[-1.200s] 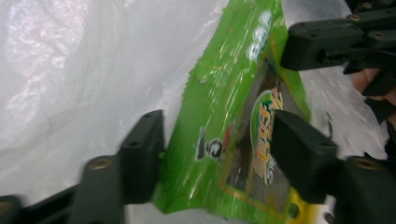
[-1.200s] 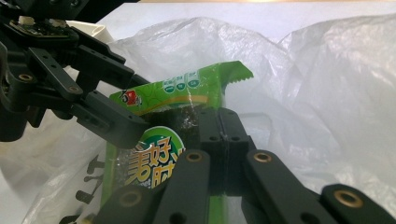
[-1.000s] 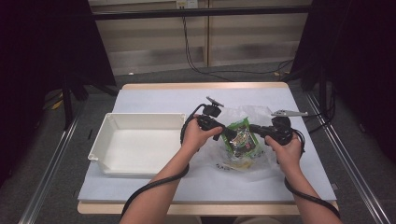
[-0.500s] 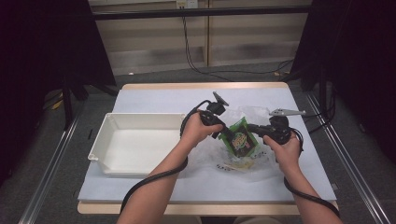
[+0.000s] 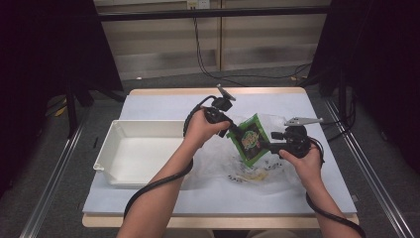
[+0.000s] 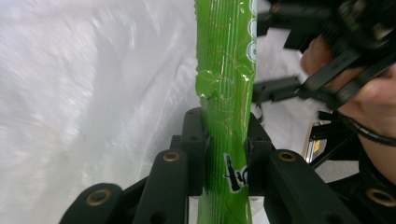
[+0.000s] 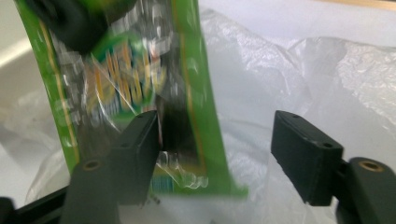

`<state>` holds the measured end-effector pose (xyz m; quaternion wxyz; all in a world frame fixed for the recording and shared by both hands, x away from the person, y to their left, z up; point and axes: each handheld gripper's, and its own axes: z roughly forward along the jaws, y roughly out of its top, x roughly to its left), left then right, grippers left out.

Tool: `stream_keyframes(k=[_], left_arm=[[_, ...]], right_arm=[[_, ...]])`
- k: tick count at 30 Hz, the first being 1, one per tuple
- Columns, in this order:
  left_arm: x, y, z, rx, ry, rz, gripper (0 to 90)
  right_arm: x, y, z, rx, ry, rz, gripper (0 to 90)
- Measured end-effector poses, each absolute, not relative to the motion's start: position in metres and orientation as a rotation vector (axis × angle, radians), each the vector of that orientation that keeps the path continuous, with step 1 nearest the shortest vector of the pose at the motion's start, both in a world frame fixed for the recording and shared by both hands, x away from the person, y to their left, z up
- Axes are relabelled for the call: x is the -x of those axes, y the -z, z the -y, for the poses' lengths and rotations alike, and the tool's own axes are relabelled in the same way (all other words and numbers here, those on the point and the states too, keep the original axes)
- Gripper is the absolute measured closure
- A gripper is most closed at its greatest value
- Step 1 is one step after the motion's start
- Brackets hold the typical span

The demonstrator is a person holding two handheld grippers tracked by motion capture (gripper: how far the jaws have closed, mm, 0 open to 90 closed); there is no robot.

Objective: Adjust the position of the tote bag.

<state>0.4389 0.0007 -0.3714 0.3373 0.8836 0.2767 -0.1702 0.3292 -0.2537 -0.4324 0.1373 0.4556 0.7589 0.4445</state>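
The green snack packet (image 5: 250, 140) hangs tilted above the clear plastic bag (image 5: 257, 171) that lies crumpled on the white-covered table (image 5: 163, 101), and it is pinched edge-on between the pads of the left gripper (image 6: 224, 154), whose jaws press on either face of the foil in the left gripper view. The right gripper (image 7: 215, 149) sits just beside the packet's lower corner; its jaws have just been opening and now stand spread, the packet's edge (image 7: 187, 135) lying against the inner face of one pad while the other pad stands well apart from it, so nothing is clamped there. I judge the step in hand to be a handover: the packet has been drawn out of the bag and passed into the left gripper alone, with the right one letting go. The next move probably calls for the left hand (image 5: 200, 130) to carry the packet sideways, away from the right fingers, over to the empty white tray (image 5: 111, 148) on its far side, keeping the pinch firm since the foil is slick and held only by a narrow strip.
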Motion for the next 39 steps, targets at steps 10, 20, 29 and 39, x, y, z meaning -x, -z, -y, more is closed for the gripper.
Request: stream_keyframes(k=[10,20,29,39], left_arm=[[-0.449,0.33,-0.014,-2.318,0.366,-0.683,75.3],[-0.452,0.306,-0.026,-2.399,0.33,-0.622,75.3],[-0.453,0.288,-0.048,-2.451,0.274,-0.596,75.4],[-0.453,0.271,-0.066,-2.498,0.232,-0.542,75.4]], right_arm=[[-0.325,0.437,0.247,-1.323,-1.19,-2.228,10.3],[-0.322,0.441,0.245,-1.277,-1.175,-2.304,2.3],[-0.32,0.442,0.241,-1.243,-1.153,-2.34,2.2],[-0.32,0.445,0.241,-1.252,-1.156,-2.358,2.2]])
